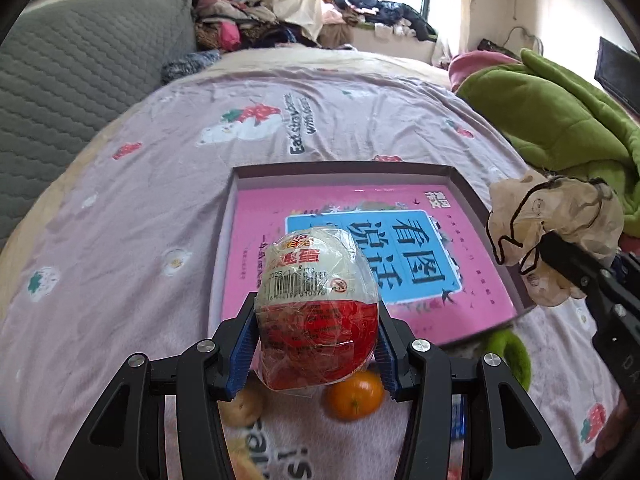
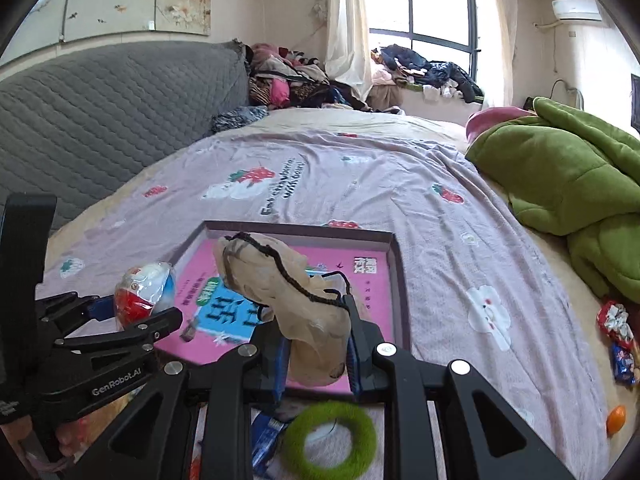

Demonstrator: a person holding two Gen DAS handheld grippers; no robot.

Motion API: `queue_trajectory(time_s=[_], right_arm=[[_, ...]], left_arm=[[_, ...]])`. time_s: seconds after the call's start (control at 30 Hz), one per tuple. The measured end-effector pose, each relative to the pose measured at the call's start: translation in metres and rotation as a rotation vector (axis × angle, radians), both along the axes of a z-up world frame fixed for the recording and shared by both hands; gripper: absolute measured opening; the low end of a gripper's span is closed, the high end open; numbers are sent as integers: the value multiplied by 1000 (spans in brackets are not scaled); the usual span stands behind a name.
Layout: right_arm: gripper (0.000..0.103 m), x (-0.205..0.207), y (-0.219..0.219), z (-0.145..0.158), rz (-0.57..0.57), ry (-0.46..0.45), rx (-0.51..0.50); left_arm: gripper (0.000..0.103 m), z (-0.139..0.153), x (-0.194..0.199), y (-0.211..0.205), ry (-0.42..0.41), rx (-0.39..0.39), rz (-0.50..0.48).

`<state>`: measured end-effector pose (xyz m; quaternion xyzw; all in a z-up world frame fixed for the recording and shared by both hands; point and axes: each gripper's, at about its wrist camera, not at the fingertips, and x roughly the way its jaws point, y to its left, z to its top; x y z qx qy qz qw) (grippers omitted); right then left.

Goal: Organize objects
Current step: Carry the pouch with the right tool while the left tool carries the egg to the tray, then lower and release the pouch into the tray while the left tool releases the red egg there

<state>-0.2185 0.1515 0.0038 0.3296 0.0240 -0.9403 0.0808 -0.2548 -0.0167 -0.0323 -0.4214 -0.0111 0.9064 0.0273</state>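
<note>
My left gripper (image 1: 316,344) is shut on a plastic-wrapped red and white egg-shaped toy (image 1: 316,304), held just over the near edge of a shallow box (image 1: 344,168) that has a pink book (image 1: 472,292) lying in it. The egg toy (image 2: 142,294) also shows at the left of the right wrist view, in the left gripper (image 2: 132,312). My right gripper (image 2: 316,352) is shut on a crumpled beige mesh pouch (image 2: 280,280) with a black cord, raised over the box (image 2: 396,280). That pouch (image 1: 560,216) hangs at the box's right rim.
On the pink strawberry-print sheet (image 1: 160,184) below the grippers lie an orange (image 1: 354,396), a potato (image 1: 244,404), a green fuzzy ring (image 2: 332,440) and a blue packet (image 2: 264,436). Candy wrappers (image 2: 616,328) and a small orange (image 2: 616,418) lie right. A green blanket (image 2: 568,168) is heaped beyond.
</note>
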Motion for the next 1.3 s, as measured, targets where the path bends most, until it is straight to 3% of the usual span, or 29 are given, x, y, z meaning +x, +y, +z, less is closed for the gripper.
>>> queue_trajectory(time_s=[0.27, 0.57, 0.8, 0.87, 1.07, 1.3], right_arm=[[24, -44, -8, -25, -23, -67, 111], [29, -73, -15, -46, -36, -131, 162], [32, -80, -19, -60, -37, -179, 158], [38, -82, -20, -63, -23, -203, 133], [53, -80, -24, -66, 29, -235, 86], [56, -69, -21, -48, 35, -207, 42]], left_arm=[[53, -14, -47, 3, -53, 22, 7], [53, -34, -73, 3, -112, -32, 28], [53, -51, -78, -3, -149, -24, 47], [54, -53, -78, -4, -155, -21, 48], [71, -46, -74, -5, -141, 10, 14], [74, -32, -67, -7, -121, 23, 11]])
